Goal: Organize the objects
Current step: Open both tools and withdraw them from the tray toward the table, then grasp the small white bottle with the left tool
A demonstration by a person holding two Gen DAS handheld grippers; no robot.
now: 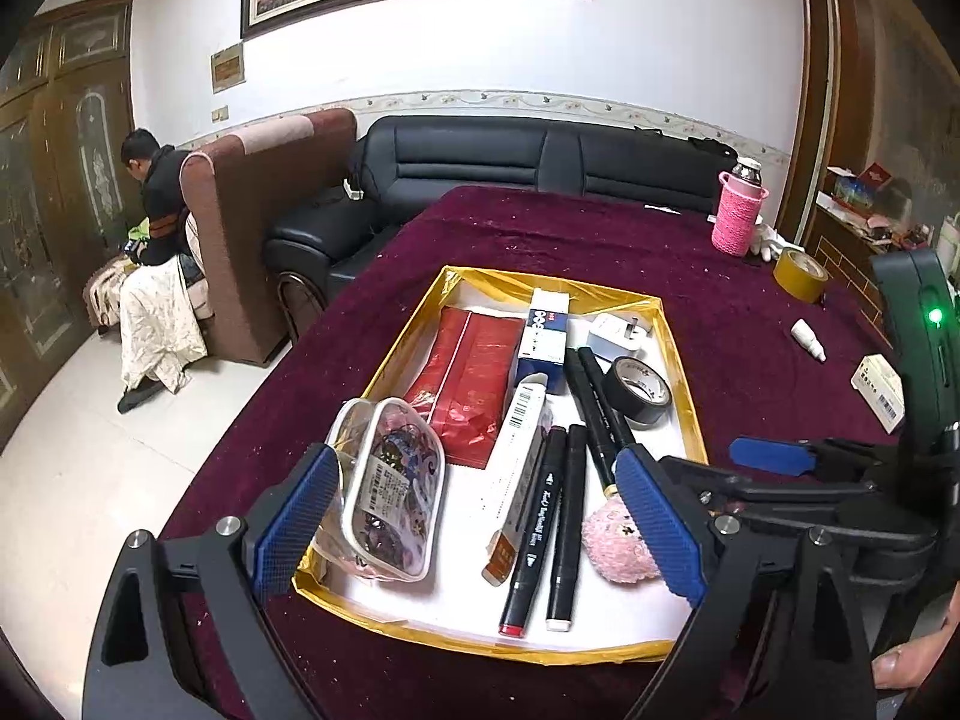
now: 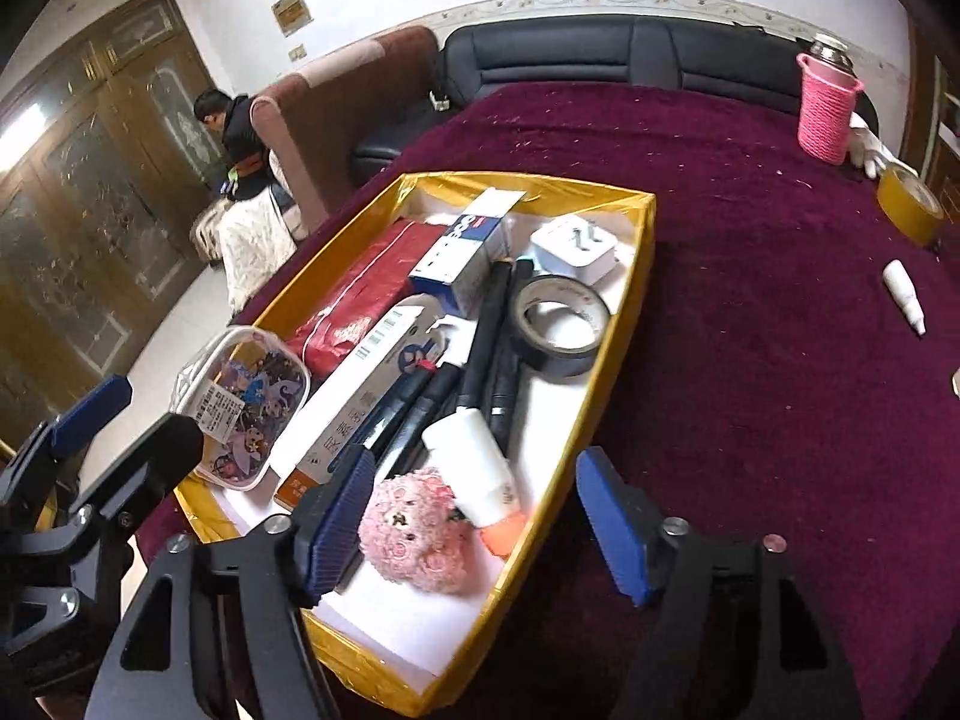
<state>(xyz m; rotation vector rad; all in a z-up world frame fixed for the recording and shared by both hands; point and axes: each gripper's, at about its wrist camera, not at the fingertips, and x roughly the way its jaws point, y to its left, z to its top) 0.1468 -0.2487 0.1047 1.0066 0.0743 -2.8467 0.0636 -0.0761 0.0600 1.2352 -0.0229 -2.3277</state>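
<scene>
Tray: I see a flat white tray with a shiny gold rim (image 1: pixel 678 354) on the dark red velvet tablecloth (image 1: pixel 690 252).
My left gripper (image 1: pixel 480 516): its blue pads are spread wide and let go. Nothing is pinched. The clear plastic pouch with cartoon stickers (image 1: pixel 390 492) sits just beside the left pad, at the tray's near left corner.
My right gripper (image 2: pixel 474 516): its blue pads are apart and let go too. The fluffy pink pom-pom toy (image 2: pixel 420 540) and the small white bottle with an orange cap (image 2: pixel 480 468) lie between them in the tray. I see neither pad pressing on them.
Pens: 4 black marker pens (image 1: pixel 564 516) lie side by side in the middle of the tray.
Far end of tray: a red foil bag (image 1: pixel 474 384), a blue and white box (image 1: pixel 543 336), a white plug (image 1: pixel 618 336) and a roll of black tape (image 1: pixel 639 399).
Outside the tray: a pink knitted bottle cover (image 1: pixel 737 219), a roll of yellow tape (image 1: pixel 801 276) and a small white dropper bottle (image 1: pixel 807 339) rest on the cloth, well apart from the tray.
</scene>
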